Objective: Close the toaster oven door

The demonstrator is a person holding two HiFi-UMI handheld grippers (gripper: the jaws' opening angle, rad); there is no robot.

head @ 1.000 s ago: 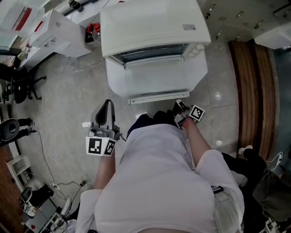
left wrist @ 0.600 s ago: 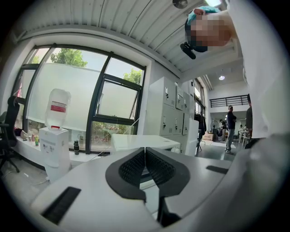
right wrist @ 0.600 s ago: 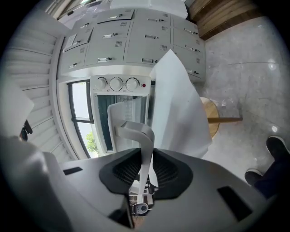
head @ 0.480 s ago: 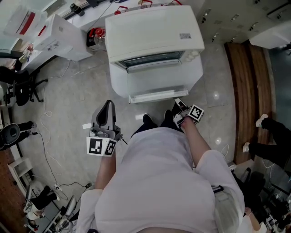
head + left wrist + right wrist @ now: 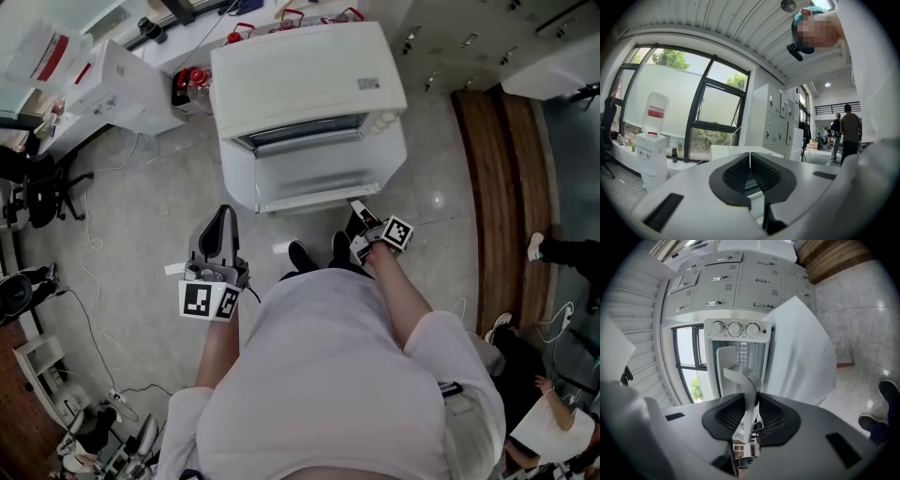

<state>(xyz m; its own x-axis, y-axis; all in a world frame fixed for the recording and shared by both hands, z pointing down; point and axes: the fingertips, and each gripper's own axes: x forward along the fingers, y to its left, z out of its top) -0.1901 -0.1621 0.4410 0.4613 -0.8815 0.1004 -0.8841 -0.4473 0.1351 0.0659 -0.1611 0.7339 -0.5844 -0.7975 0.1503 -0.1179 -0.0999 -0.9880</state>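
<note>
Ahead of the person stands the white toaster oven. Its door is partly open, hinged at the bottom and tilted out toward the person. The right gripper is at the right end of the door handle. Its jaws have just been opening, yet the handle bar runs between the pads with both against it. The left gripper hangs well apart to the left over the floor, jaws pressed together on nothing. Three control knobs sit beside the oven opening.
</note>
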